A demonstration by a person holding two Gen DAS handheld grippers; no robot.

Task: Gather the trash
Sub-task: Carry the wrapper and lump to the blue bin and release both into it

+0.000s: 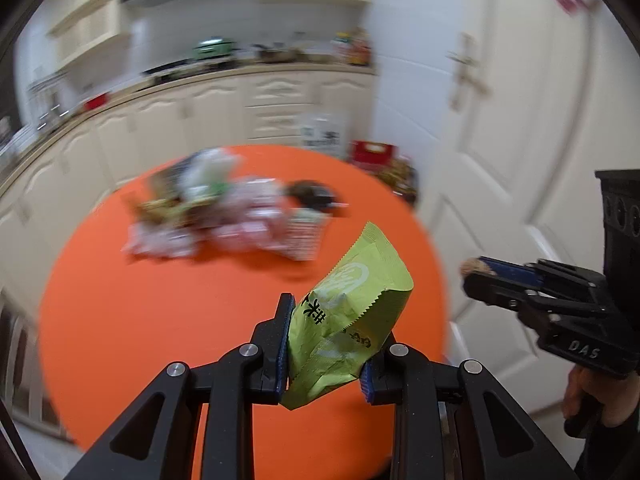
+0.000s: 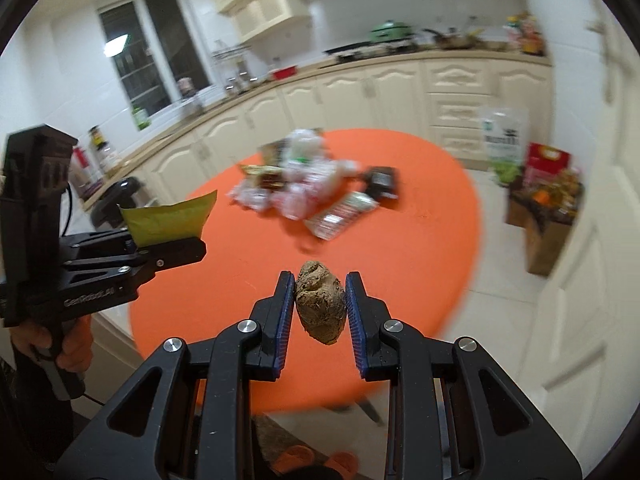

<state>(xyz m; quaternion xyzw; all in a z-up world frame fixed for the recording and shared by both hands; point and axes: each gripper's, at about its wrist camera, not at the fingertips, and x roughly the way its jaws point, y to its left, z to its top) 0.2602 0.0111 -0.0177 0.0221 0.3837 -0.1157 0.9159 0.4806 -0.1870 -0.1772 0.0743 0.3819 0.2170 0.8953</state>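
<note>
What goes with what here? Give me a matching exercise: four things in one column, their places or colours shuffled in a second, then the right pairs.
Things:
1. green wrapper
2. brown lump
3. table
4. pile of wrappers

Places or colours:
A. lying on the table
B. clamped in the right tool
C. orange
D. clamped in the left tool

Pairs: 1-D, 2-B, 3-C, 4-A
</note>
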